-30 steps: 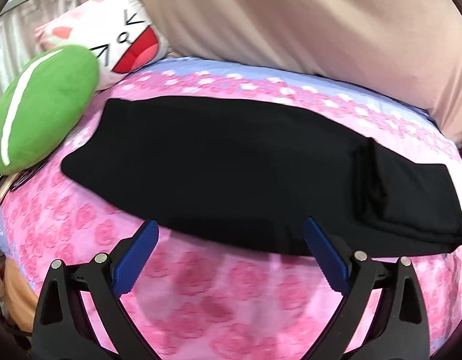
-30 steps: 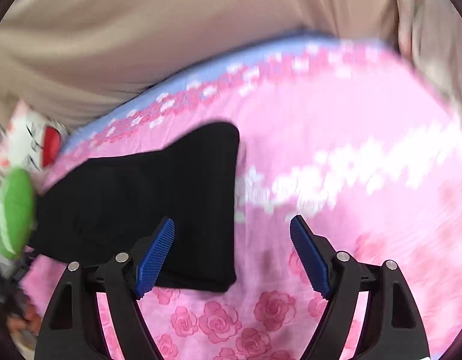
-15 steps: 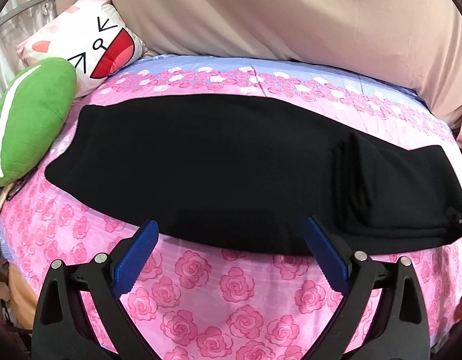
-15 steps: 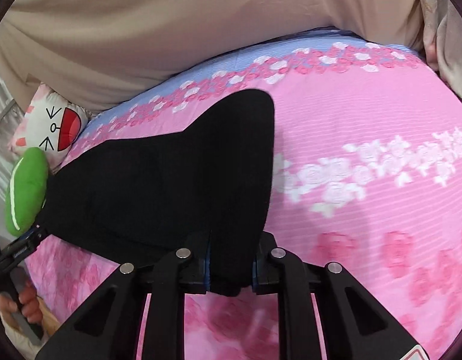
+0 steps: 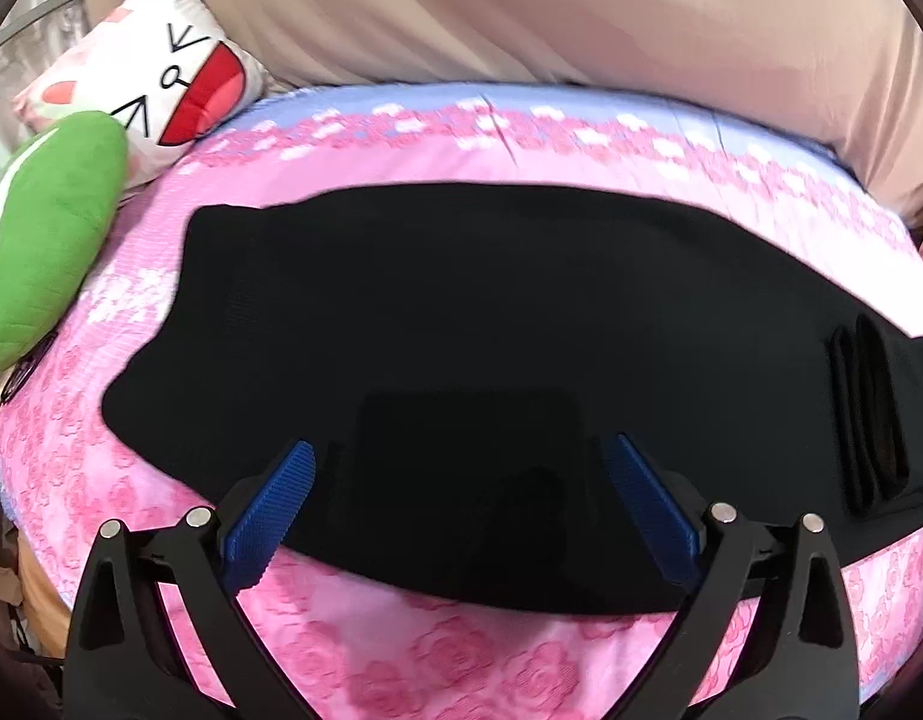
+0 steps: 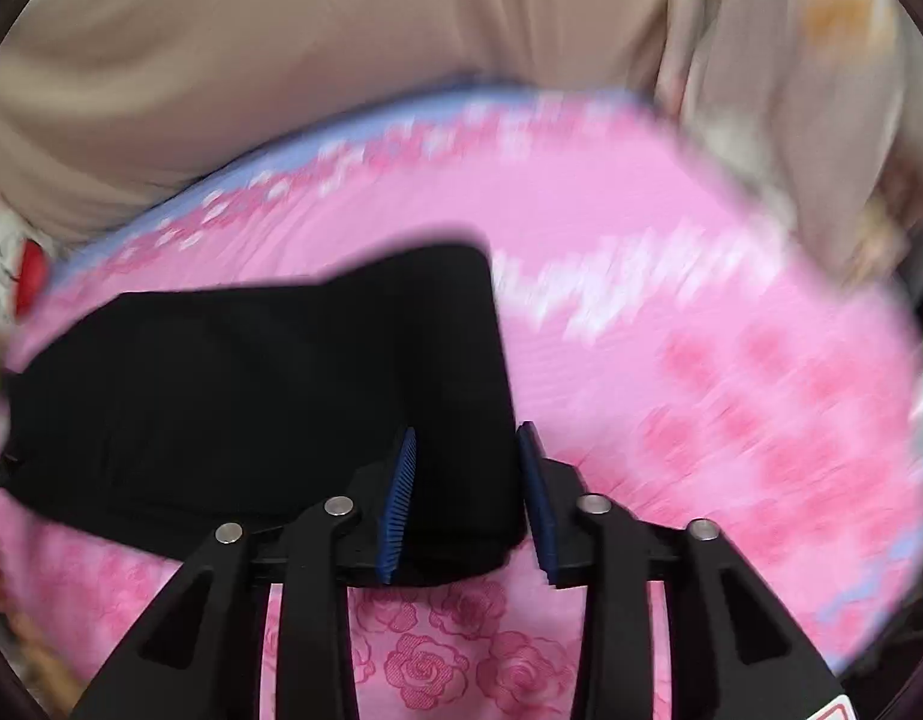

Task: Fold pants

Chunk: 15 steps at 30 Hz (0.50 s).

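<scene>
The black pants (image 5: 461,324) lie spread lengthwise across a pink rose-print bedsheet (image 5: 401,648), a long dark band running from near the pillows on the left to the far right, where a thicker folded stack of layers shows at the end. In the right wrist view the same pants (image 6: 251,396) end in a squared corner that reaches toward the camera.

The right gripper (image 6: 467,450) sits right at that near corner: the cloth's edge lies between its two blue pads, with a gap visible on either side of it, and the jaws are opening at a narrow spread, the pads not pressing on the fabric. This view is blurred.

The left gripper (image 5: 461,462) hovers over the near long edge of the pants, about midway along them, with its jaws spread wide and nothing clamped between them; the dark fabric fills the space beyond the fingertips.

Past the pants' left end a green plush cushion (image 5: 47,240) leans beside a white cartoon-face pillow (image 5: 161,90). A beige curtain (image 5: 521,12) hangs behind the bed's far edge.
</scene>
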Available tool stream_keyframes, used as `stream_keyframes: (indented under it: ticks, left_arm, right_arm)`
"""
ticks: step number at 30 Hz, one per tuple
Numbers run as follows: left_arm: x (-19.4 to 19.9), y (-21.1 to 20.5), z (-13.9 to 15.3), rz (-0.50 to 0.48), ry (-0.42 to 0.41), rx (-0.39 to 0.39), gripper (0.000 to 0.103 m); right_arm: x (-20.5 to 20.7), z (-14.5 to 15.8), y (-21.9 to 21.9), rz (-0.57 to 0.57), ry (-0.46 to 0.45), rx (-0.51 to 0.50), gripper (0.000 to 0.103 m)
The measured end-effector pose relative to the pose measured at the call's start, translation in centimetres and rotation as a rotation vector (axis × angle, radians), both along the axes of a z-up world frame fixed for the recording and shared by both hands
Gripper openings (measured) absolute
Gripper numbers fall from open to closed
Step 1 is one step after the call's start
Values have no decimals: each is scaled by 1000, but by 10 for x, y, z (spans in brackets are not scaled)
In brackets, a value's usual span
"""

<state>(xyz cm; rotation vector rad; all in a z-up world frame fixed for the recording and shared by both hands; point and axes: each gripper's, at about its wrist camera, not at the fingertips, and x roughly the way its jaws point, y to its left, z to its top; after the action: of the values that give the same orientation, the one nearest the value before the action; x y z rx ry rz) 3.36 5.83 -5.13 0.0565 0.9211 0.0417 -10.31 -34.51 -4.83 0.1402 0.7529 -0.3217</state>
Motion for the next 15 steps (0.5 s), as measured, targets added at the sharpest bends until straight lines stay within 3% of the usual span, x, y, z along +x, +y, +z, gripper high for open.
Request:
stream_keyframes:
  ticks: [2, 5, 7, 9, 10, 13, 15]
  left_arm:
    - [1, -7, -2, -14, 2, 0, 96]
    - [0, -12, -2, -27, 0, 2, 96]
    - [-2, -12, -2, -29, -3, 3, 96]
    - [-5, -5, 0, -19, -2, -2, 97]
    - [-6, -2, 1, -16, -3, -6, 97]
    - [-8, 19, 4, 21, -17, -8, 97]
    - [-7, 35, 5, 52, -22, -26, 97]
  right_arm:
    - [-5, 22, 42, 126, -96, -60, 75]
    - [5, 27, 99, 330, -99, -64, 74]
    - [25, 7, 132, 456, -34, -18, 72]
    - [46, -19, 154, 502, 46, -30, 61]
    - [57, -31, 160, 491, 81, -50, 43]
    - [75, -32, 158, 466, 80, 26, 11]
    - [77, -12, 164, 464, 39, 61, 10]
